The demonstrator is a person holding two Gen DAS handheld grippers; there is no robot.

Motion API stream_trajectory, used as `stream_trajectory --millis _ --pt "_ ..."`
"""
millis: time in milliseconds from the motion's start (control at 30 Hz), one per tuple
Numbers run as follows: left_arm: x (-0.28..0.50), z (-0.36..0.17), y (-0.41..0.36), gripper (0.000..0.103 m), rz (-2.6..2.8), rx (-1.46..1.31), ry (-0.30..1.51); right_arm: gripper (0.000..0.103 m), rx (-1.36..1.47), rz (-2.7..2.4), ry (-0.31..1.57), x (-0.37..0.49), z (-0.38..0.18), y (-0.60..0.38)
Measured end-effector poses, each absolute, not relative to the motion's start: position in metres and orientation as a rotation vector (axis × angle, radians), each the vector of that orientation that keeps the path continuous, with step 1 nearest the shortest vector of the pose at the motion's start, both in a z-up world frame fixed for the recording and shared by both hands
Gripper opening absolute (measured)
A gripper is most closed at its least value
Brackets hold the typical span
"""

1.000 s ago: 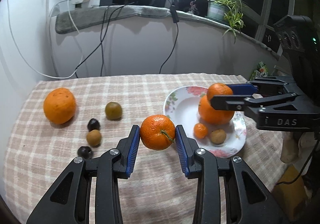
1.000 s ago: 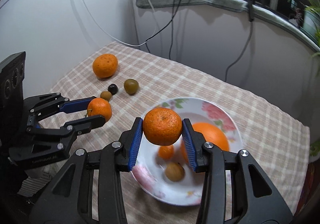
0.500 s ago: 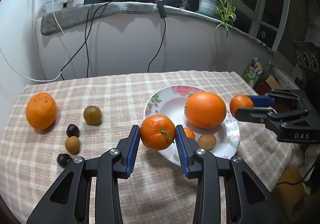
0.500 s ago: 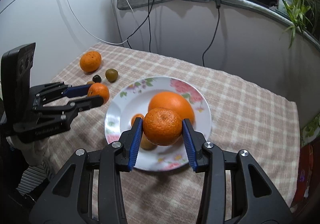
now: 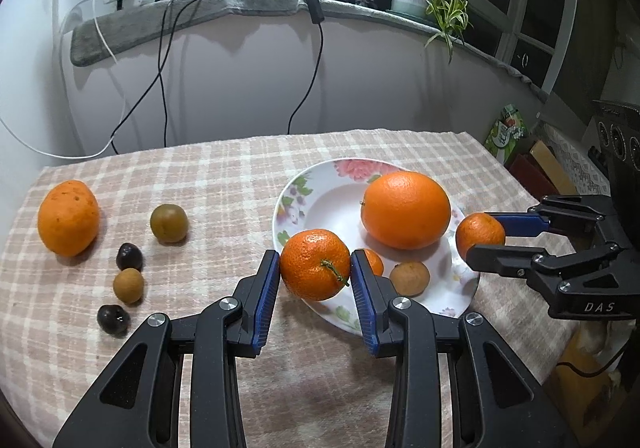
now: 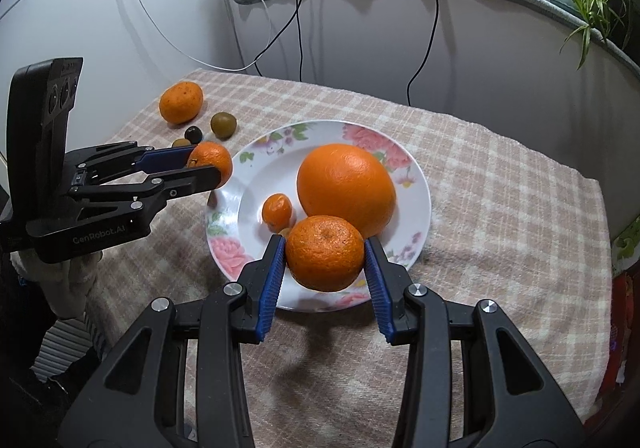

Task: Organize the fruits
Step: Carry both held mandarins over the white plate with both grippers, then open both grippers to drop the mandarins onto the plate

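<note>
Over the floral plate (image 6: 416, 183), both tools carry a mandarin each.

On the checked counter (image 6: 500, 183) the plate already bears a large orange (image 6: 346, 183), a tiny orange fruit (image 6: 276, 211) and a small brown fruit (image 5: 409, 279). The right tool (image 6: 325, 268) is clamped on a mandarin (image 6: 325, 254) at the plate's near rim, directly ahead of the big orange and seemingly closest to free plate floor, though its height above the plate is hard to judge. The left tool (image 5: 315, 284) grips a stemmed mandarin (image 5: 315, 264) at the plate's opposite edge, stem facing the camera. Both mandarins are round, pebbled, bright orange. Left of the plate lie a rough orange (image 5: 68, 216), a greenish fruit (image 5: 169, 223), a tan fruit (image 5: 128, 285) and two dark fruits (image 5: 129, 256).
</note>
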State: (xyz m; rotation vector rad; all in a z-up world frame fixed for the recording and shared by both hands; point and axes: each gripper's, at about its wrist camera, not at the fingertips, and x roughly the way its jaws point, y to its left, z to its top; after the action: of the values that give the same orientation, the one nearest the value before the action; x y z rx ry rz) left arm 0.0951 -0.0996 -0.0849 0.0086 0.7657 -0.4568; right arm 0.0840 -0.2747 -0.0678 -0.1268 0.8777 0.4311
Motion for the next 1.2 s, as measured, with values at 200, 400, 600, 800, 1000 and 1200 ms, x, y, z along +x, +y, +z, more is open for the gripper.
stream_trajectory --millis 200,400,600,800,1000,1200 --pt "0.096 -0.087 -0.101 0.035 -0.460 0.012 0.773 0.042 -0.125 0.432 0.889 0.083 -0.073 -0.274" --pt "0.096 -0.087 -0.102 0.035 -0.459 0.010 0.776 0.042 -0.124 0.431 0.902 0.084 -0.077 -0.275" --pt "0.097 -0.088 -0.102 0.035 -0.460 0.012 0.782 0.042 -0.123 0.428 0.913 0.086 -0.079 -0.275" --pt "0.097 -0.089 -0.104 0.036 -0.467 0.018 0.786 0.042 -0.125 0.427 0.915 0.087 -0.079 -0.274" --pt "0.098 -0.088 -0.104 0.038 -0.466 0.017 0.788 0.056 -0.122 0.425 0.903 0.088 -0.077 -0.275" --pt "0.097 -0.084 -0.101 0.068 -0.454 0.000 0.776 0.075 -0.124 0.416 0.886 0.087 -0.073 -0.275"
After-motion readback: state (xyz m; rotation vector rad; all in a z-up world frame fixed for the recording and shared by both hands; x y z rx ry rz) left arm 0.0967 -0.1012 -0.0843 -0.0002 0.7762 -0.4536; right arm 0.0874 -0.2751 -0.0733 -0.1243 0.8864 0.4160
